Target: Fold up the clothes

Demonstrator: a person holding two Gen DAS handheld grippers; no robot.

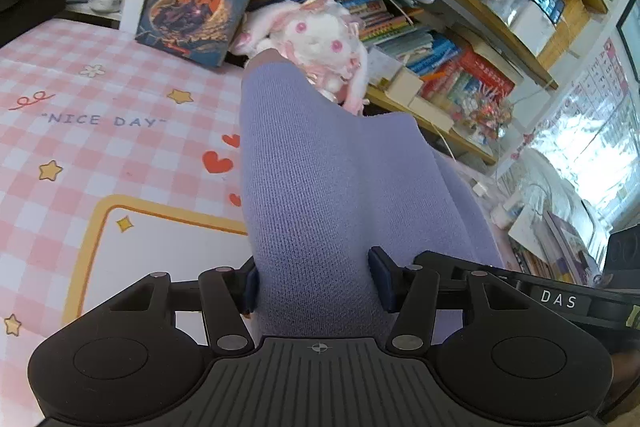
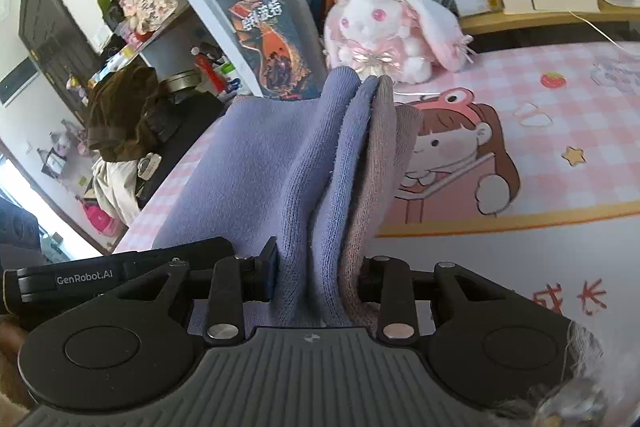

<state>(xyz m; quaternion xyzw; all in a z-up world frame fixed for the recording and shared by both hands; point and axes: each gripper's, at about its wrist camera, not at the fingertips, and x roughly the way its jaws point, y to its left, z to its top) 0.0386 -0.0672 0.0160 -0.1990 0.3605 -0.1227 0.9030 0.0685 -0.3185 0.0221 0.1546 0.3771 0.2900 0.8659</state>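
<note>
1. I am holding my left gripper (image 1: 314, 283) above the pink checked desk mat (image 1: 100, 147), and its two blue-padded fingers (image 1: 382, 277) are pressing in on a thick fold of the lavender knit garment (image 1: 320, 167) from both sides, with a fair gap between them filled by cloth.
2. The garment is rising away from that gripper in one broad band, and its far end is standing in front of the white and pink plush rabbit (image 1: 320, 35) near the back edge of the desk.
3. My right gripper (image 2: 316, 279) is pinching the same lavender knit garment (image 2: 256, 163), here bunched into several upright layers; the outermost layer on the right side is looking greyer (possibly only the fabric's reverse, I cannot say for sure).
4. The right gripper's fingers (image 2: 270, 267) are sitting close together, with nothing but the stacked folds between them.
5. To the left of those folds, the cloth is spreading out in a flat sheet towards the desk's left edge.
6. Past the folds, the plush rabbit (image 2: 384, 27) is sitting at the back edge of the desk mat (image 2: 560, 131), just beside the upright illustrated book (image 2: 272, 39) that is leaning against the shelf.
7. Rows of books (image 1: 400, 19) are filling the shelves behind the desk.
</note>
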